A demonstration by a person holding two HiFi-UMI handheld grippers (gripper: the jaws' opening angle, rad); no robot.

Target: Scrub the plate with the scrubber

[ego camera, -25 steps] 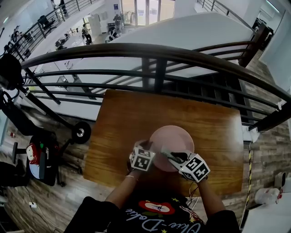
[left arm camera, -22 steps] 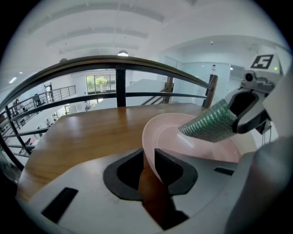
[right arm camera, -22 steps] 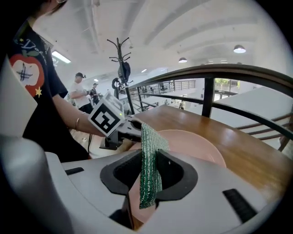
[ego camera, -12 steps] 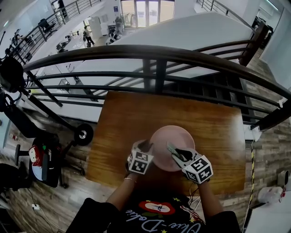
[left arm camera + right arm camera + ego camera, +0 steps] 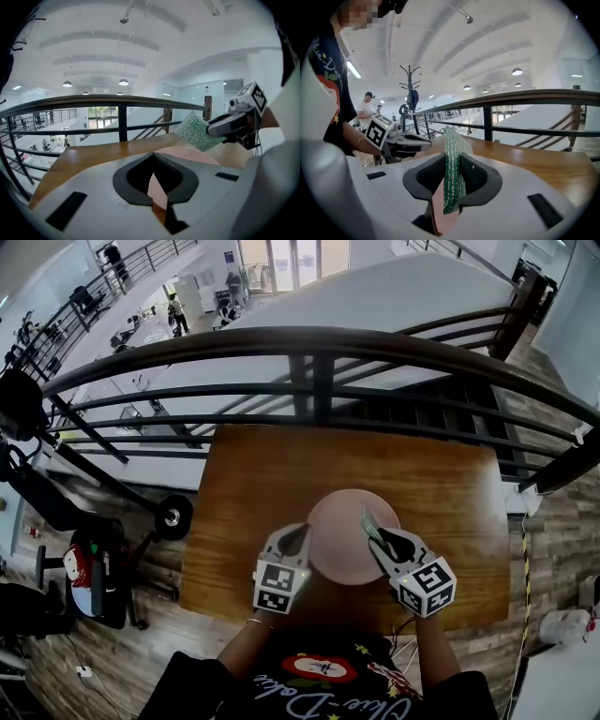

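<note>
A pink plate (image 5: 342,535) lies on the wooden table (image 5: 253,484), near its front edge. My right gripper (image 5: 378,536) hangs over the plate's right side, shut on a green scrubber (image 5: 368,521) that stands on edge between the pads (image 5: 453,140). The left gripper view shows the scrubber (image 5: 197,131) held clear above the plate (image 5: 187,154). My left gripper (image 5: 300,534) hovers at the plate's left rim. Its jaws have just been closing and now meet with nothing between them (image 5: 153,157).
A dark metal railing (image 5: 319,348) runs along the table's far edge, with a drop to a lower floor behind it. A scooter (image 5: 112,512) and gear stand on the floor to the left. The table's front edge is against the person's body.
Both grippers have risen off the plate. The scrubber went from the plate's near middle to above its right side. The left gripper drew back from the left rim and shut.
</note>
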